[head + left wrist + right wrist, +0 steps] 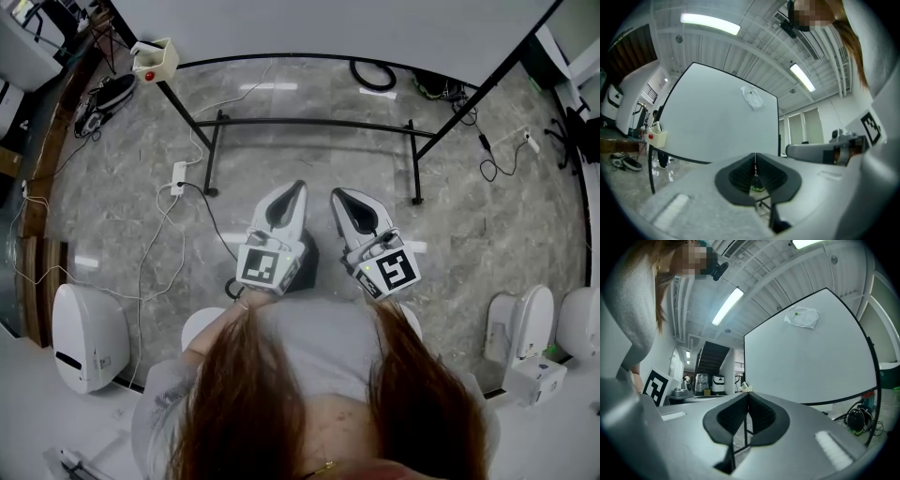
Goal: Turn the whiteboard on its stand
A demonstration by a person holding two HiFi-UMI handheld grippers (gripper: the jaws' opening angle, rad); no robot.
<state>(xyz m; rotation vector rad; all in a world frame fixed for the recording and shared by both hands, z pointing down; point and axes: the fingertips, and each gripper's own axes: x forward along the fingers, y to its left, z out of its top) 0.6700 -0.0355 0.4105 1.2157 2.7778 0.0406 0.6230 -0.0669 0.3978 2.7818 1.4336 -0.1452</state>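
Observation:
The whiteboard (328, 28) fills the top of the head view, a big white panel in a black frame, tilted over its black tube stand (309, 122). A crumpled white cloth (752, 97) clings high on its face. Both grippers are held side by side in front of the stand, pointing level at the board (717, 117) and well short of it. My left gripper (298, 187) is shut, its dark pads meeting in a thin line with nothing between them. My right gripper (339, 195) is shut and empty too, facing the board (811, 362).
A small cream box with a red button (155, 58) hangs at the board's left corner. Cables and a power strip (178, 176) trail over the marble floor at left. White machines stand at the left (86, 336) and right (534, 337). A black cable coil (373, 75) lies behind the stand.

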